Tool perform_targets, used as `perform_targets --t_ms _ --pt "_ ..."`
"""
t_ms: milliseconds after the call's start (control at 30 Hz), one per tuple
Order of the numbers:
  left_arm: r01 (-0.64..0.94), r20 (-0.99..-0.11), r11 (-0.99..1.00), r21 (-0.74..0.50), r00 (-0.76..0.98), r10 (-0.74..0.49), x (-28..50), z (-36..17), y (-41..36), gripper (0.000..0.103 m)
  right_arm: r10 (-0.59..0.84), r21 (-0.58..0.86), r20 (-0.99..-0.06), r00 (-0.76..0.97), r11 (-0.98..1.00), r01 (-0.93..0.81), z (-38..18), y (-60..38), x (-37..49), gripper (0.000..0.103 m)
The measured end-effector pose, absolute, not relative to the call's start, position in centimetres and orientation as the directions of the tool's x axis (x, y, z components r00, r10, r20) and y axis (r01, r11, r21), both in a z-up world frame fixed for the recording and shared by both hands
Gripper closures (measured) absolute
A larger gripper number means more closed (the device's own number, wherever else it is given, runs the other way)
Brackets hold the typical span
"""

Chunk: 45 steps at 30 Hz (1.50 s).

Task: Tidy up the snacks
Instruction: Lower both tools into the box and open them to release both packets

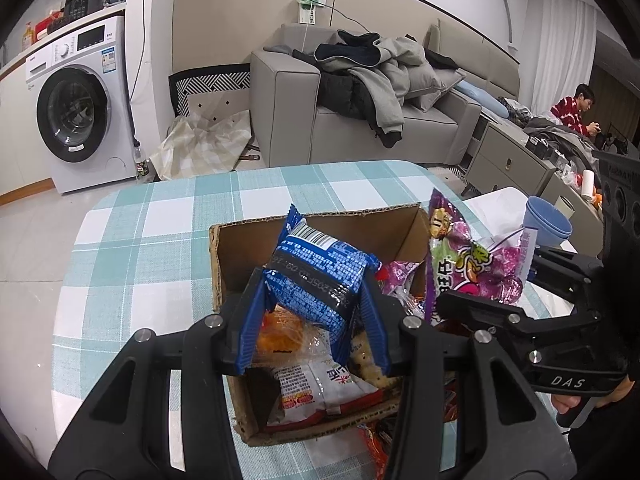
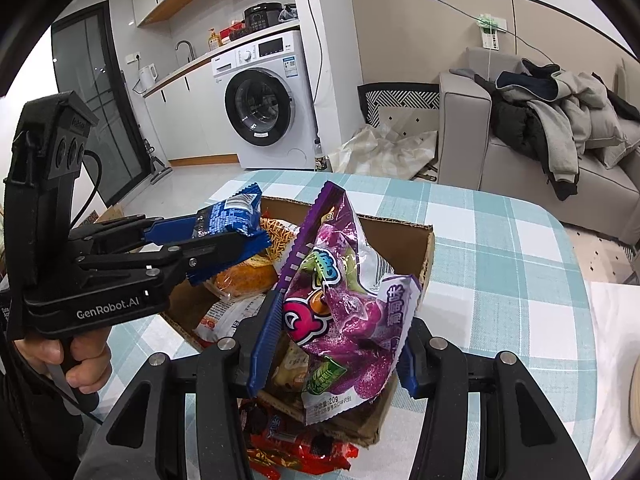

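Risk is a collision — left gripper [image 1: 316,312] clamps the blue snack pack [image 1: 320,276] and right gripper [image 2: 332,344] pinches the purple gummy bag [image 2: 344,308], both hanging close together over the cardboard box [image 1: 240,240] on the counter [image 1: 160,220]. Box already looks full, so either could slide off the pile and over the low wall.

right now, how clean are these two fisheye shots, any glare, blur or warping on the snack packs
Left wrist view: strong barrel warp bends the table edge, dark vignette in the corners; the blue packet in the left gripper is sharp, barcode readable. Right wrist view: same warp; white glare streaks on the glossy purple bag in the right gripper; print still legible, no motion blur.
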<state>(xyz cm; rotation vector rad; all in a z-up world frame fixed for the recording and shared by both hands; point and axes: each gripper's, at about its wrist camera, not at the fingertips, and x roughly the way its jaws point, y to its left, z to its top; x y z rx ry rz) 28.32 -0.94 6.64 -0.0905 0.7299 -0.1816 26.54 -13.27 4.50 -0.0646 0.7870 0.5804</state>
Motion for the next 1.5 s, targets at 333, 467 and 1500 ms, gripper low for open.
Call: perform_targets --t_ms 333,467,1500 --pt "0.129 -0.668 0.982 -0.139 0.720 -0.189 29.7 5.3 -0.7 0.061 0.478 0.168 -0.704 0.525 0.831 -0.530 3.0 -11.9 27.8 0.052" --pt "0.133 -0.674 0.981 -0.140 0.714 -0.192 30.0 4.9 -0.7 0.061 0.474 0.162 -0.713 0.517 0.828 -0.536 2.4 -11.3 28.2 0.052" --pt "0.141 -0.707 0.978 -0.153 0.676 -0.208 29.4 2.7 -0.8 0.060 0.389 0.029 -0.754 0.529 0.825 -0.564 1.2 -9.1 27.5 0.034"
